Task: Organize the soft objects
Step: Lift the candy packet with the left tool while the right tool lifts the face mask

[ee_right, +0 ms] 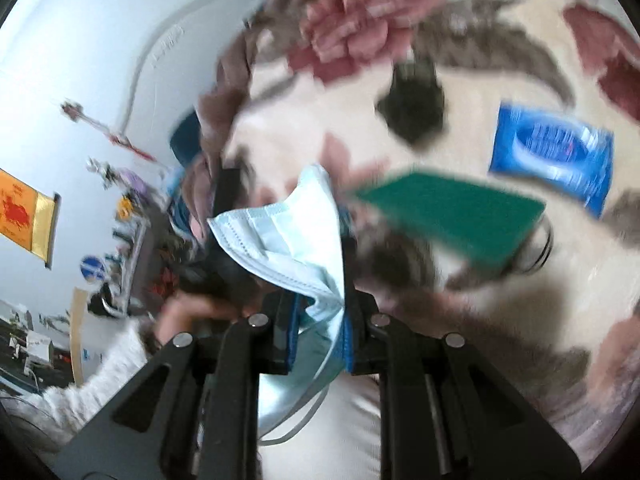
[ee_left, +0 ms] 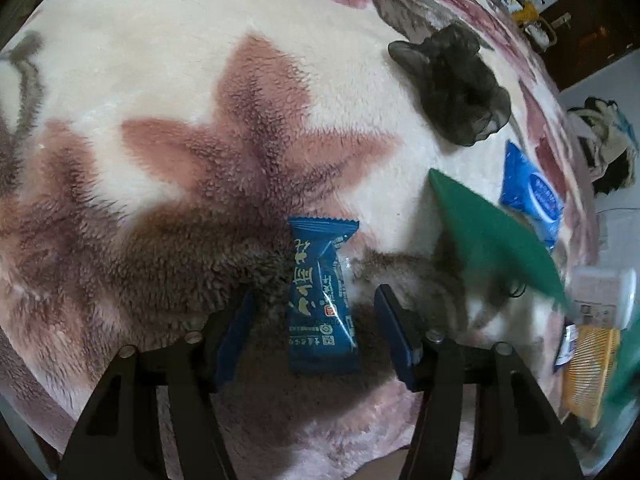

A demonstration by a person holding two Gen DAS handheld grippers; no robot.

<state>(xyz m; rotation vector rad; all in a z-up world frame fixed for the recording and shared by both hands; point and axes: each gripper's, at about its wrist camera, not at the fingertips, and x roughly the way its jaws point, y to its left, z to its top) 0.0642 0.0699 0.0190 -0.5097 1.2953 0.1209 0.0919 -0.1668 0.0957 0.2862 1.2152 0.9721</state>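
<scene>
The left wrist view looks steeply down, close over the blanket (ee_left: 280, 80), between its own jaws. The right wrist view sits higher and tilts shallower, blurred, taking in the wall (ee_right: 100, 40) on its left. Both share the green pad (ee_left: 492, 236) (ee_right: 452, 216), blue pack (ee_left: 528, 188) (ee_right: 556, 152) and dark cloth (ee_left: 456, 84) (ee_right: 416, 108).

A dark blue snack packet (ee_left: 323, 296) lies flat on the floral blanket (ee_left: 160, 92); a pale blue face mask (ee_right: 292, 236) hangs crumpled, pinched at one edge.
</scene>
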